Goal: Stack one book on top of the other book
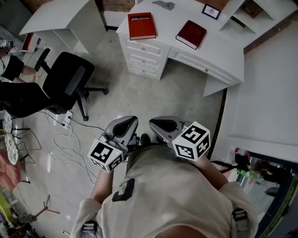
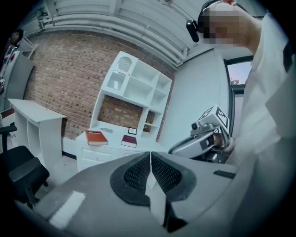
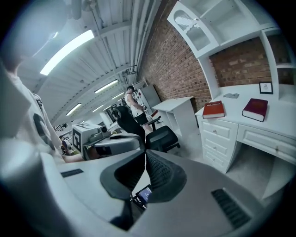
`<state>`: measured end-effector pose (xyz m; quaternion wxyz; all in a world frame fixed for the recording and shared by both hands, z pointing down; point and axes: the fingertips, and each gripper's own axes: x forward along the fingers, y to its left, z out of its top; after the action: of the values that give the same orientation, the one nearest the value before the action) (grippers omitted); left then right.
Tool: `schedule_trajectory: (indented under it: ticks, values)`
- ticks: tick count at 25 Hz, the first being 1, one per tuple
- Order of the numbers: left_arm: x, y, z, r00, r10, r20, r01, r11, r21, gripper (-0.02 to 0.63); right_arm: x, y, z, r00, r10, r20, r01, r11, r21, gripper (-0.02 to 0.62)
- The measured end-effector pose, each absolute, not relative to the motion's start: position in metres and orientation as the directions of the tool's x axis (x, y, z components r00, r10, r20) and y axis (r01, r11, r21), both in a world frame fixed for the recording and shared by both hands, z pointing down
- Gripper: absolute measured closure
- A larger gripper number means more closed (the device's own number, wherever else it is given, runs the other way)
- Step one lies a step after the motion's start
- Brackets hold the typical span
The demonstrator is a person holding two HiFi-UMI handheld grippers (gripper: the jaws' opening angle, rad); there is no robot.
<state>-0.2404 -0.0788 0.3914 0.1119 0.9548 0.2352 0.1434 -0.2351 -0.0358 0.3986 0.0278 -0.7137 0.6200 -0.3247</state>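
**Both grippers closed and empty, well short of the desk**

The left gripper [image 1: 125, 123] has its jaws pressed together with nothing between them. In the left gripper view its ribbed pads [image 2: 136, 173] meet along one line. The right gripper [image 1: 164, 124] is closed on nothing too, its pads [image 3: 159, 171] meeting at the tips. Both hang side by side over the floor [image 1: 177, 97], well apart from the white desk [image 1: 219, 56], touching nothing.

The two books lie flat and apart on the desk top. The red book [image 1: 141, 25] is at the end above the drawers [image 1: 142, 58], and the maroon book [image 1: 191, 34] is beside it, nearer the desk's middle.

The marker cubes [image 1: 106, 155] and the person's shirt [image 1: 163, 195] hide the hands. The desk's shelf unit [image 1: 251, 14] is cut off at the head view's top edge. The white print on the red book is too small to read.
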Motion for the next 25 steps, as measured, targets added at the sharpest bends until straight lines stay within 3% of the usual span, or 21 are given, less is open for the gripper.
schedule_trajectory:
  ticks: [25]
  values:
    - [-0.149, -0.031, 0.370, 0.860, 0.405, 0.310, 0.381, -0.915, 0.135, 0.595, -0.144, -0.007, 0.398, -0.115, -0.909, 0.401, -0.880, -0.094, -0.465, 0.589]
